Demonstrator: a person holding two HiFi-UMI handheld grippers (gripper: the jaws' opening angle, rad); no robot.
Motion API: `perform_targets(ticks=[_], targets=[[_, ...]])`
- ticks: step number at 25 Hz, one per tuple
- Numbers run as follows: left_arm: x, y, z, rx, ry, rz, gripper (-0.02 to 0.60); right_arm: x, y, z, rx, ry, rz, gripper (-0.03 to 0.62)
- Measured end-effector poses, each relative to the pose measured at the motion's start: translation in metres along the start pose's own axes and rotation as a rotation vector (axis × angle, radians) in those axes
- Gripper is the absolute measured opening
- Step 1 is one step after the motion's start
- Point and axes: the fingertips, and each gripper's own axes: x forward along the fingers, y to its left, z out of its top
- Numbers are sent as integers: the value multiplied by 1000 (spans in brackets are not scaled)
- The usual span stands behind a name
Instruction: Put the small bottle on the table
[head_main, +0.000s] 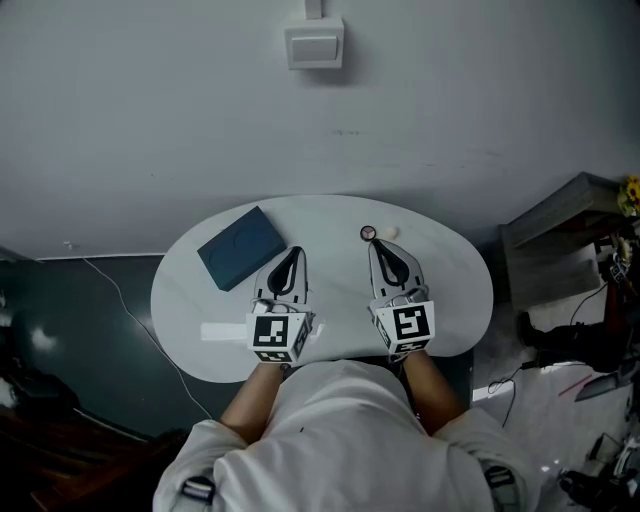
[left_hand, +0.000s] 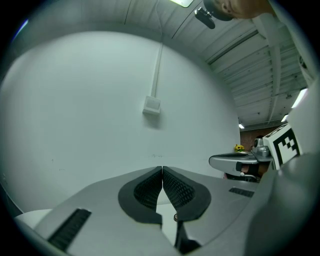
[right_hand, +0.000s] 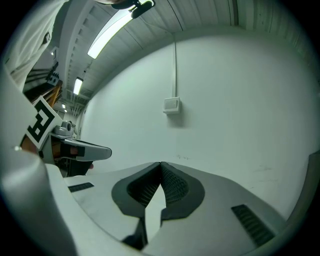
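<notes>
Both tools rest side by side on the near half of the white oval table (head_main: 200, 310), pointing away from the person toward the far wall. The left gripper (head_main: 293, 251) has its jaws pressed together; in the left gripper view (left_hand: 162, 169) the ribbed pads meet at the tips and nothing sits between them. The right gripper (head_main: 375, 245) is closed in the same way, and in the right gripper view (right_hand: 160, 164) its pads touch with nothing held.

The small bottle (head_main: 372, 233) is on the table, just beyond the tip of the right gripper and near the far edge. It is too small to tell whether it stands upright or lies on its side.

A blue notebook (head_main: 240, 247) lies flat on the far left part of the table, just left of the left gripper. A pale wall box (head_main: 314, 44) is fixed to the far wall above the table, and a thin cable (head_main: 130, 310) runs over the dark floor on the left
</notes>
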Motion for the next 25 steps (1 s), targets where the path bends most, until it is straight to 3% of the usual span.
perform_targets(ticks=[25], targets=[[4,-12,-8,26,19,-14,20,-14,-17,-7,-17,15,-46,-2]])
